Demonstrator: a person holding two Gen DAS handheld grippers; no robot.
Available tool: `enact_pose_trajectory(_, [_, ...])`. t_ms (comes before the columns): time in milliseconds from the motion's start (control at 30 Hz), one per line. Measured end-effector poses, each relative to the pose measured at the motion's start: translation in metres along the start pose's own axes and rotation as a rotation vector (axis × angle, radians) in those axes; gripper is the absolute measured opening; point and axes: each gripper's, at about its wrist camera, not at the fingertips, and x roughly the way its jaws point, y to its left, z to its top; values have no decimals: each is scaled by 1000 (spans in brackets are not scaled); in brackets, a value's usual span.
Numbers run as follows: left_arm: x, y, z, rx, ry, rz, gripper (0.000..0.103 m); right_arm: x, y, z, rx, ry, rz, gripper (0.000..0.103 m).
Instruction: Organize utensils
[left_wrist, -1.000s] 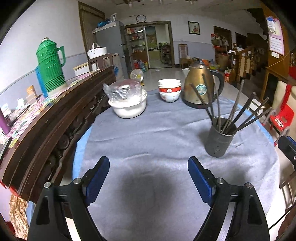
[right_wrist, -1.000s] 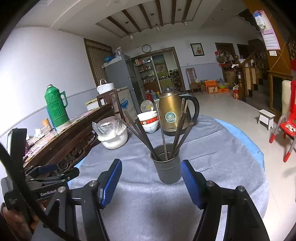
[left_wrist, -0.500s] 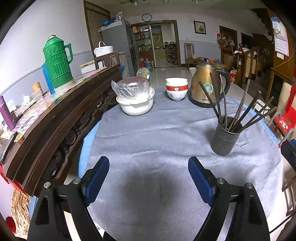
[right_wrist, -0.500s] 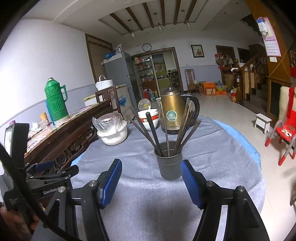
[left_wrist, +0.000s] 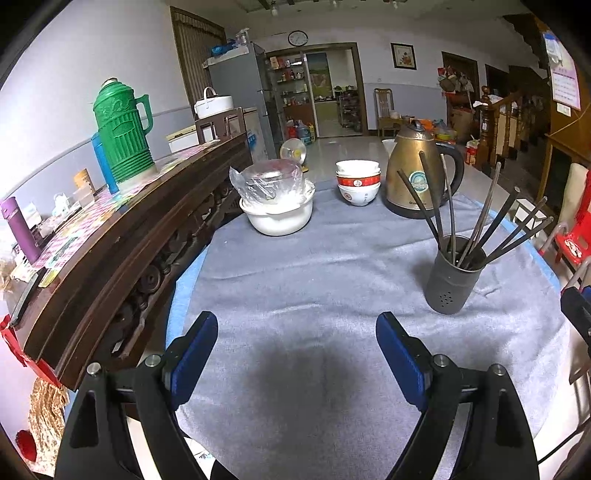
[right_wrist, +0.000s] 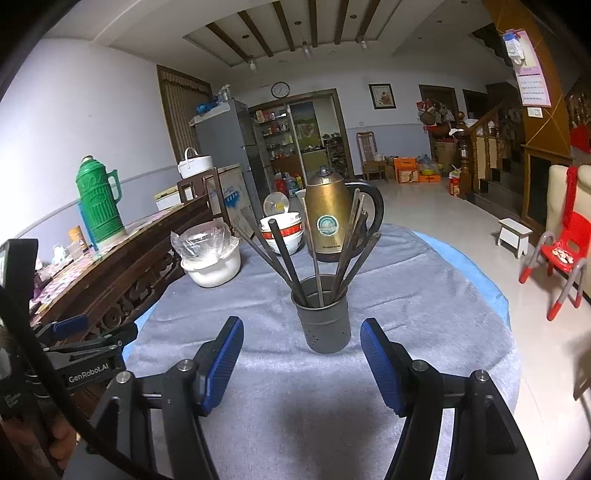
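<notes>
Since 1 second ago the right tongs (right_wrist: 301, 356) have drawn back a little from the dark utensil holder (right_wrist: 325, 319), which now sits lower and smaller in the right wrist view, and the left tongs (left_wrist: 297, 349) have tipped up, so the holder (left_wrist: 452, 275) has slid further right and down in the left wrist view.

The holder stands upright on the grey cloth of the table (left_wrist: 314, 266), dead ahead of the right tongs and just beyond their tips. A fan of dark chopsticks (right_wrist: 317, 258) splays out of it — all appear to be inside, none lying loose on the cloth. Both tongs are spread wide and carry nothing; the left pair hovers over bare cloth, well apart from the holder.

The job looks close to finished, perhaps only tidying the fan. To do that well, come at 1 stick from above near its top end, not through the bundle, and close gently — the holder looks light enough to tip if a stick is levered sideways.

Behind it stand the gold kettle (right_wrist: 330, 218), the stacked bowls (left_wrist: 357, 182) and the white basin (left_wrist: 277, 216).
</notes>
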Motion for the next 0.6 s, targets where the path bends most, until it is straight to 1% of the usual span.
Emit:
enact_pose_trajectory(233, [-2, -1, 3, -3, -6, 20, 88, -1, -1, 1, -1, -9, -2, 70])
enact_pose_trajectory(600, [-4, -3, 8, -4, -12, 19, 88, -1, -2, 6, 3, -15, -8, 70])
